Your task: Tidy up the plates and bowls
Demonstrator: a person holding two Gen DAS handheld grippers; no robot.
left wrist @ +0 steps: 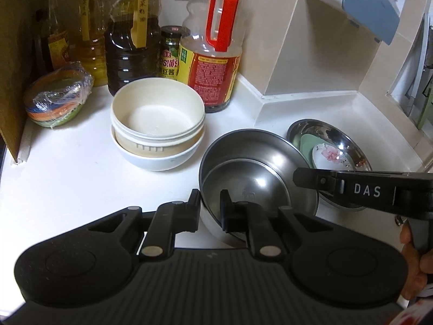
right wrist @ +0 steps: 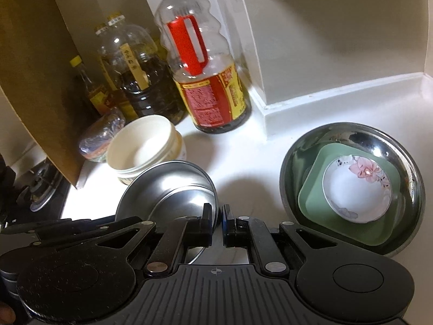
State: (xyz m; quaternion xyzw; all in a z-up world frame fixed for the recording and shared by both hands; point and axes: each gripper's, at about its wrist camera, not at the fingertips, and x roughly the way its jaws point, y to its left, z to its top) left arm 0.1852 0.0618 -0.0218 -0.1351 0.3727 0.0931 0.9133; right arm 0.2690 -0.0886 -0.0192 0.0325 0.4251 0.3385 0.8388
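Two nested steel bowls (left wrist: 254, 173) sit on the white counter. My left gripper (left wrist: 209, 211) is shut on their near rim, one finger outside and one inside. My right gripper (right wrist: 217, 218) is shut on the right rim of the same steel bowls (right wrist: 173, 187); it shows in the left wrist view as a black arm (left wrist: 351, 189). A stack of cream bowls (left wrist: 158, 124) stands behind to the left. A wide steel dish (right wrist: 349, 187) on the right holds a green square plate (right wrist: 314, 200) and a small floral dish (right wrist: 357, 189).
Oil and sauce bottles (left wrist: 213, 54) line the back wall. Wrapped coloured bowls (left wrist: 58, 96) sit by a cardboard panel (left wrist: 13, 67) at the left. A gas hob (right wrist: 38, 187) lies beyond the panel. A wall ledge (left wrist: 311, 97) bounds the counter behind the steel dish.
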